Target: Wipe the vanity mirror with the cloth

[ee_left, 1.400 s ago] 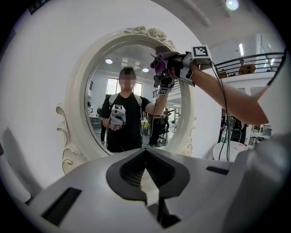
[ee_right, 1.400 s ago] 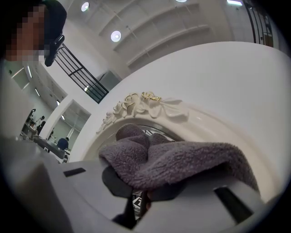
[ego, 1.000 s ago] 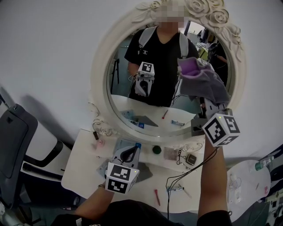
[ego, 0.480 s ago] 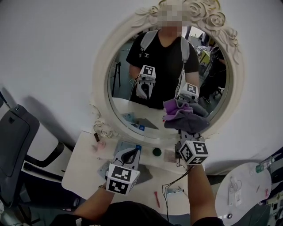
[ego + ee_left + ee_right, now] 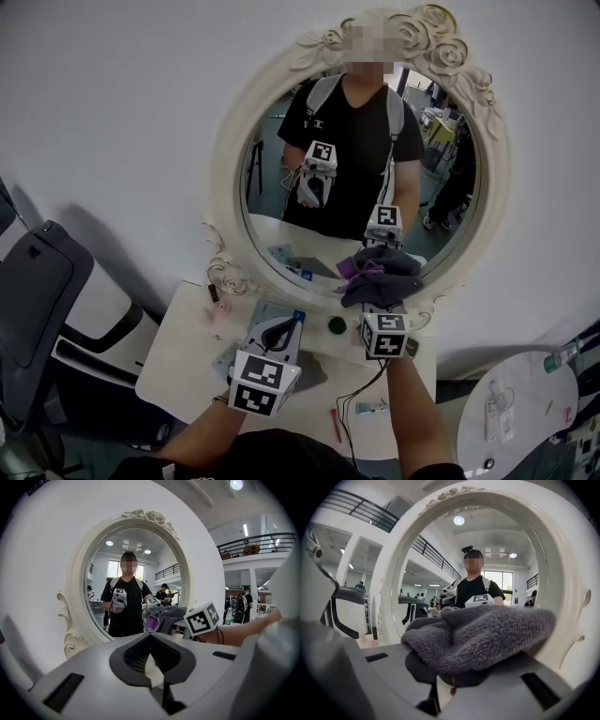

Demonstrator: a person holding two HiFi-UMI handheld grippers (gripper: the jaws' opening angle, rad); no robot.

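— Starting with the vanity mirror (image 5: 228,178). Spotting the cloth (image 5: 384,284) anywhere on it?

— Yes. Lying low on the glass, toward the mirror's lower right, bunching just above the bottom of the carved cream frame and meeting its own reflection there.

— Looking like what?

— Showing thick, fuzzy grey pile close up in the right gripper view, crumpling into a soft, rounded heap. Showing a purple patch at the edge nearest the glass in the head view.

— Being held how?

— Being pinched by the right gripper (image 5: 382,311), reaching up from below the mirror's lower rim. Jaws clamping a fold, tips disappearing under the overhanging heap.

— And the left gripper (image 5: 279,328)?

— Hovering just below the mirror's lower-left rim, apart from the glass and pointing toward it. Jaws pressing together, tips meeting, gripping nothing.

— Anything else lying near the mirror?

— Resting on the white vanity table (image 5: 178,361) under the mirror: a small dark green round thing (image 5: 335,325) just below the bottom of the frame, and a red stick-like thing (image 5: 336,424) farther out from the mirror, toward the person. Reflecting in the glass: a person in a black shirt, both grippers and the cloth.
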